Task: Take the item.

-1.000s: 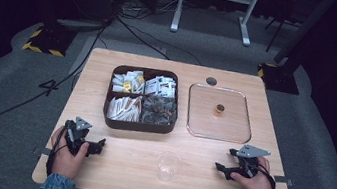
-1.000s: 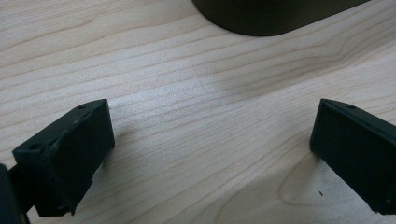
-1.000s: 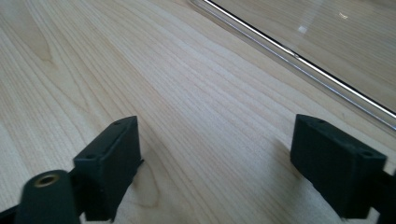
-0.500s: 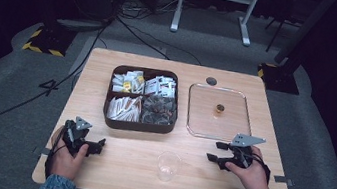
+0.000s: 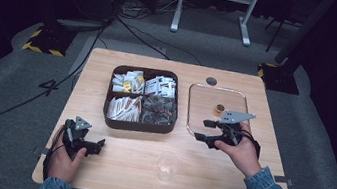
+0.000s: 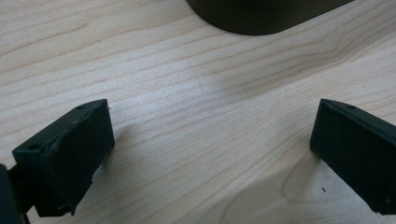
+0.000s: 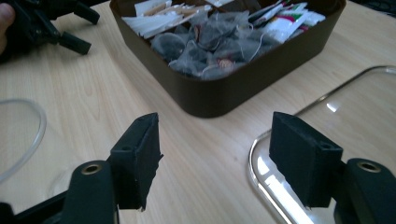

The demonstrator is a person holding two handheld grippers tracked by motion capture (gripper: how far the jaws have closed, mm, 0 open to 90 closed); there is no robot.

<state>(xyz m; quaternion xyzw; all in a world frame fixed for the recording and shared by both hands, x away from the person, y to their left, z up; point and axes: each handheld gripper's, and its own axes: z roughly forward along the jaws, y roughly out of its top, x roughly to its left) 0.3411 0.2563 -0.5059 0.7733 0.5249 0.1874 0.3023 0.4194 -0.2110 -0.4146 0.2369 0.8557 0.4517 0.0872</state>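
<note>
Nothing done yet, I'd say: both tools spread, empty, R tool (image 5: 207,130) nearing box (image 5: 139,125), L tool (image 5: 90,144) further off; cup (image 5: 167,165) empty.

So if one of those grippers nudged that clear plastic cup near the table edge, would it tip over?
Probably it would. The cup looks thin, see-through and empty, so likely very light and easy to slide or topple. It stands upright on smooth wood, which may let it skid. Squeezed hard, its thin wall might buckle.
</note>
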